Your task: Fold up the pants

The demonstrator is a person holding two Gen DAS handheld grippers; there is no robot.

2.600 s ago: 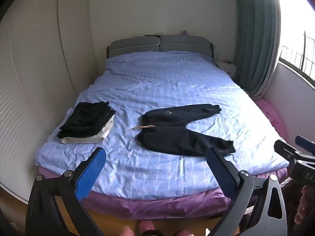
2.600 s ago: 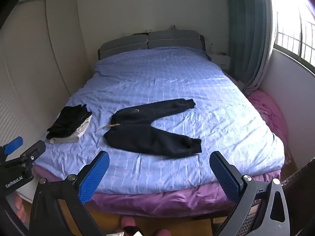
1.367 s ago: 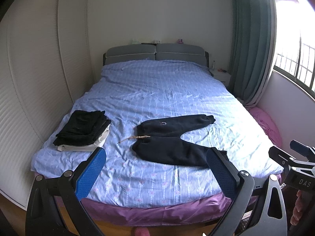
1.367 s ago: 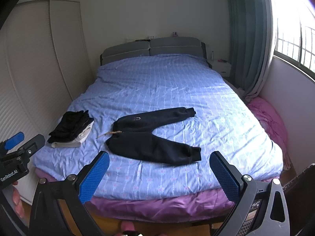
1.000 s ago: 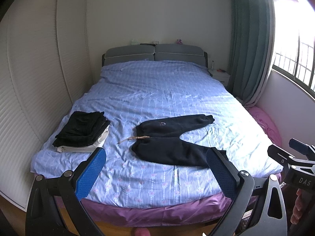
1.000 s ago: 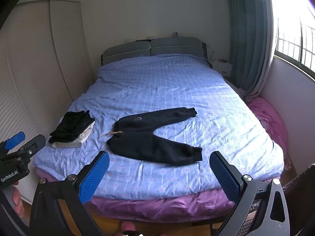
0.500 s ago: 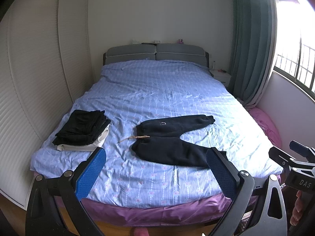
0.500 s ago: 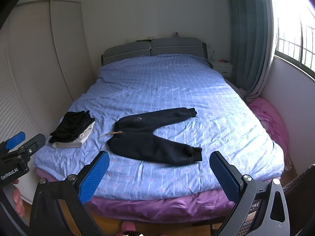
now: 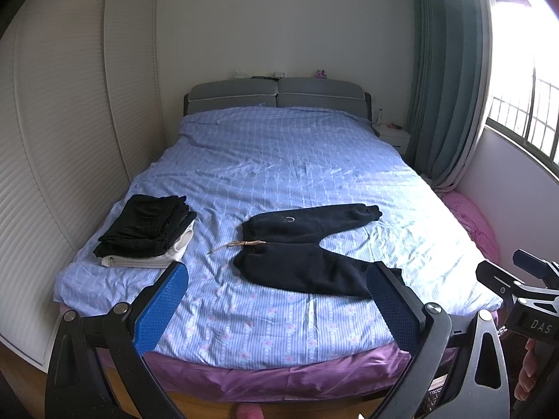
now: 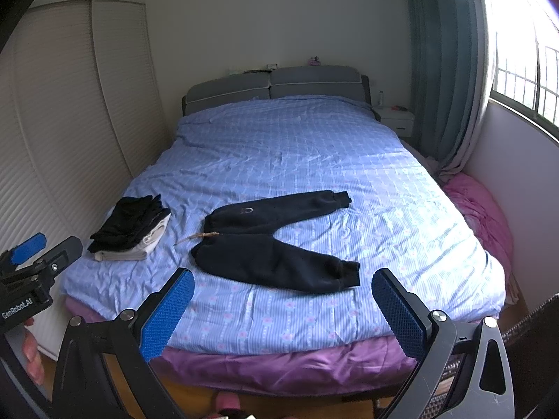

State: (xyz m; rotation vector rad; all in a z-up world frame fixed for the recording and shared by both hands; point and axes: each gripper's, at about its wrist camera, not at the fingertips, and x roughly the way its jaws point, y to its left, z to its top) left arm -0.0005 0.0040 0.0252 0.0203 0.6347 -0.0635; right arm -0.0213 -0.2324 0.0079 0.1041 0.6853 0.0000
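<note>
Dark pants (image 9: 304, 244) lie spread on the blue bed (image 9: 279, 160), waist to the left with a tan drawstring (image 9: 241, 244), legs splayed to the right. They also show in the right wrist view (image 10: 272, 244). My left gripper (image 9: 279, 300) is open and empty, held off the foot of the bed, short of the pants. My right gripper (image 10: 283, 300) is open and empty, also back from the bed's foot edge.
A stack of folded dark and white clothes (image 9: 146, 234) sits at the bed's near left corner. A white wardrobe (image 9: 70, 139) lines the left wall. A curtain (image 9: 447, 97), window and nightstand (image 9: 391, 136) stand on the right. Pink bedding (image 10: 478, 209) lies beside the bed.
Both grippers have pulled back and risen from the bed since 2.6 s ago. Over the last second the views hardly shift. The pants have not moved.
</note>
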